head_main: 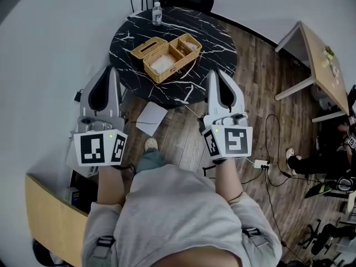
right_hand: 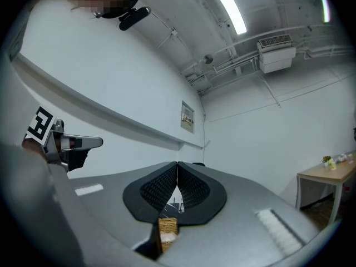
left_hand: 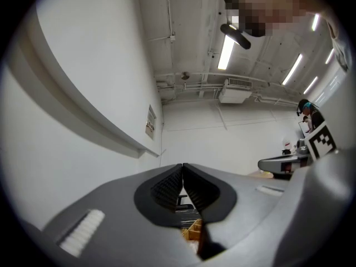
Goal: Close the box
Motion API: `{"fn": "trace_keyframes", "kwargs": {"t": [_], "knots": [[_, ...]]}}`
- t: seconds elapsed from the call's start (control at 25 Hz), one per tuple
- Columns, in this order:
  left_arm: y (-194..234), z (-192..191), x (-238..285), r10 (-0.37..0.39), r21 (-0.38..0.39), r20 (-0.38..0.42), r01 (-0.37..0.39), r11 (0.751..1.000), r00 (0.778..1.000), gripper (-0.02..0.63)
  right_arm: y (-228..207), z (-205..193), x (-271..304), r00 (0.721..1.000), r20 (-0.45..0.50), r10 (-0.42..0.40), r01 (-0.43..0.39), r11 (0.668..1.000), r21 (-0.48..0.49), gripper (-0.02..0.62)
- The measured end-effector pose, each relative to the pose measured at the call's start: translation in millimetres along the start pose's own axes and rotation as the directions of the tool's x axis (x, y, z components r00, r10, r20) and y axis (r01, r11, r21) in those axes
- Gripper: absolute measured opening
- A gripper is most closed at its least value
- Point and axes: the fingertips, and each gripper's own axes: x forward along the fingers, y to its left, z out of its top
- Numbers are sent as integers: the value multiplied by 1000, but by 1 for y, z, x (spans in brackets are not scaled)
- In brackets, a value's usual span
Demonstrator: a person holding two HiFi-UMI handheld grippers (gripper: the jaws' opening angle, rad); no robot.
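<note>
Both jaws-together and empty, the left hand-held gripper (head_main: 108, 71) and the right hand-held gripper (head_main: 218, 73) hang well short of the work. The wicker box (head_main: 169, 57) sits open on the round dark surface (head_main: 214, 38), ahead of both tips and between them, its lid (head_main: 148, 48) lying back on the left hand-held gripper's side. Closing has not begun, I judge; the next move calls for reaching forward and getting a tip under that lid to swing it over

Water bottle (head_main: 157, 13) on round marble table (head_main: 219, 40); paper sheet (head_main: 151, 117) on wooden floor (head_main: 261, 93).
</note>
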Motion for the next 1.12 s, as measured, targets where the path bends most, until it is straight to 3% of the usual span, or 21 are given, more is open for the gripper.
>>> {"fn": "trace_keyframes", "kwargs": {"t": [0.6, 1.12], "knots": [[82, -28, 107, -84, -19, 4, 85, 996, 996, 58, 11, -19, 119, 997, -7, -72, 72, 997, -24, 5], [129, -68, 168, -167, -56, -25, 166, 985, 986, 58, 18, -50, 179, 987, -49, -154, 152, 988, -37, 5]]}}
